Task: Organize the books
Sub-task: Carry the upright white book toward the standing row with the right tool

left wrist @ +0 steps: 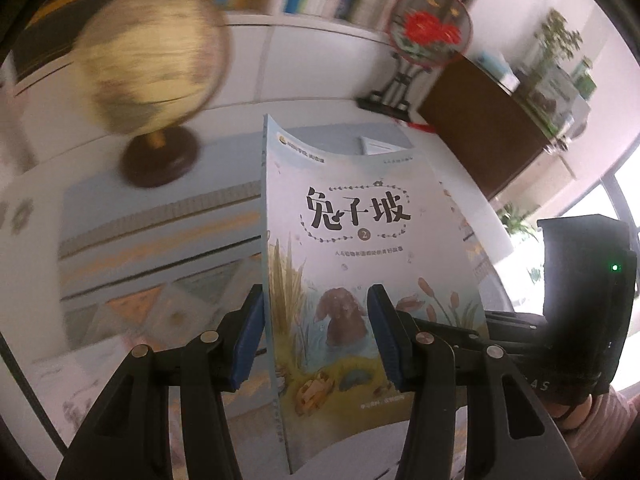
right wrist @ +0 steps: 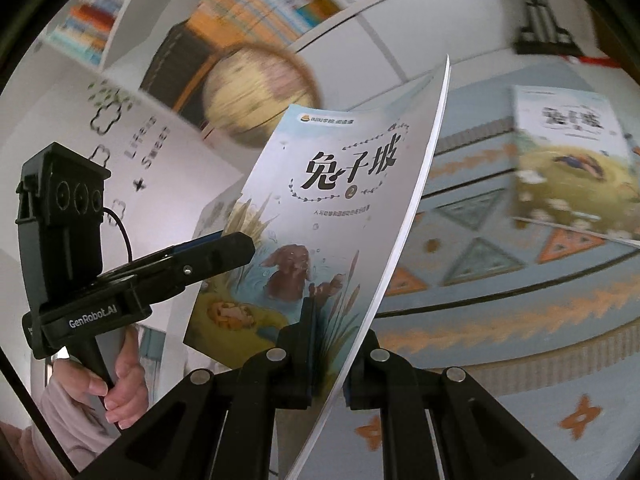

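Note:
A thin picture book with a brown rabbit on its pale blue cover is held up in the air between both grippers. In the left wrist view my left gripper has its blue pads well apart, one on each side of the book's spine edge. In the right wrist view my right gripper is shut on the book at its page edge, and the left gripper reaches in to its spine side. A second similar book lies on the patterned tablecloth at the right.
A globe on a dark base stands on the table behind the book. A red flower fan on a stand sits at the back right, next to a brown cabinet. Bookshelves fill the wall behind.

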The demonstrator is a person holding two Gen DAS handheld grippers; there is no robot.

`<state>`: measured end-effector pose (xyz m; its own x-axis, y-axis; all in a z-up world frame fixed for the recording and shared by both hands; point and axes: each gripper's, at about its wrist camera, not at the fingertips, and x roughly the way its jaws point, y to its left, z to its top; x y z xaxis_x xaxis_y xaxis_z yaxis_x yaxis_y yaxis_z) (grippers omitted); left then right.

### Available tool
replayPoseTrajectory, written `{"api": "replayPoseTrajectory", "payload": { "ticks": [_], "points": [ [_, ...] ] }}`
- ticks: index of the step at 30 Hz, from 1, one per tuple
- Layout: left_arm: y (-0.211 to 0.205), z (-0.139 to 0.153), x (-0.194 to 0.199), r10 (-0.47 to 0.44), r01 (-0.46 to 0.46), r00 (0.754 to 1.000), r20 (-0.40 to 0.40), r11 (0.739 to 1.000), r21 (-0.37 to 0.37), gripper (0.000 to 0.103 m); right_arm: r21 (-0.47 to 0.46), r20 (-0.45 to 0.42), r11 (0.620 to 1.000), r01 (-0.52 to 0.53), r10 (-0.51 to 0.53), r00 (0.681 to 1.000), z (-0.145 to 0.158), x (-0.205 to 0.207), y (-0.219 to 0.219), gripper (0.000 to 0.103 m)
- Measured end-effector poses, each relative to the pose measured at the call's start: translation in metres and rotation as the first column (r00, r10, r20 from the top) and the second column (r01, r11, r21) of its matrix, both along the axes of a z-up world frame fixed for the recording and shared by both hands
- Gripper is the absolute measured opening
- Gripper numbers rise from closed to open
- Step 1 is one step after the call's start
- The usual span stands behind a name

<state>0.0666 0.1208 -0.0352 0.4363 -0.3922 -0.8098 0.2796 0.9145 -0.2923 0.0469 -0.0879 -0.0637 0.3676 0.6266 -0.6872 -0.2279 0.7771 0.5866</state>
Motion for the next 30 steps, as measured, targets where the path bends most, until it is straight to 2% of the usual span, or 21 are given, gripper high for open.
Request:
{"api": "replayPoseTrajectory", "payload": {
  "ticks": [5, 11, 14, 19, 24, 30],
  "points": [
    [0.052, 0.003, -0.022, 0.085, -0.085, 0.996, 0.004, 0.996, -0.007, 0.047, -0.002, -0.003, 0.997, -0.081, 0.081, 0.997, 0.002, -0.013, 0.057, 0.010],
    [0.121, 0.004, -0.055, 0.195, -0.195, 0.981, 0.006, 0.981, -0.025, 0.047, -0.007, -0.005, 0.983, -0.183, 0.183, 0.983, 0.003, -0.025, 0.129, 0.010],
    [0.147, -0.001, -0.071, 0.236, -0.236, 0.972, 0.005, 0.972, -0.004, 0.047, -0.005, -0.008, 0.974, -0.227, 0.227, 0.974, 0.001, -0.031, 0.159, 0.010],
    [0.186, -0.014, -0.094, 0.319, -0.319, 0.948, -0.019, 0.948, -0.008, 0.047, -0.021, -0.022, 0.957, -0.290, 0.290, 0.957, -0.010, -0.042, 0.207, 0.010],
    [0.216, -0.035, -0.114, 0.391, -0.392, 0.918, -0.059, 0.920, -0.006, 0.049, -0.024, -0.065, 0.947, -0.320, 0.318, 0.946, -0.028, -0.050, 0.236, 0.011],
    [0.243, -0.058, -0.127, 0.450, -0.459, 0.885, -0.119, 0.887, -0.054, 0.049, -0.059, -0.101, 0.928, -0.367, 0.360, 0.927, -0.047, -0.053, 0.266, 0.011]
  ]
}}
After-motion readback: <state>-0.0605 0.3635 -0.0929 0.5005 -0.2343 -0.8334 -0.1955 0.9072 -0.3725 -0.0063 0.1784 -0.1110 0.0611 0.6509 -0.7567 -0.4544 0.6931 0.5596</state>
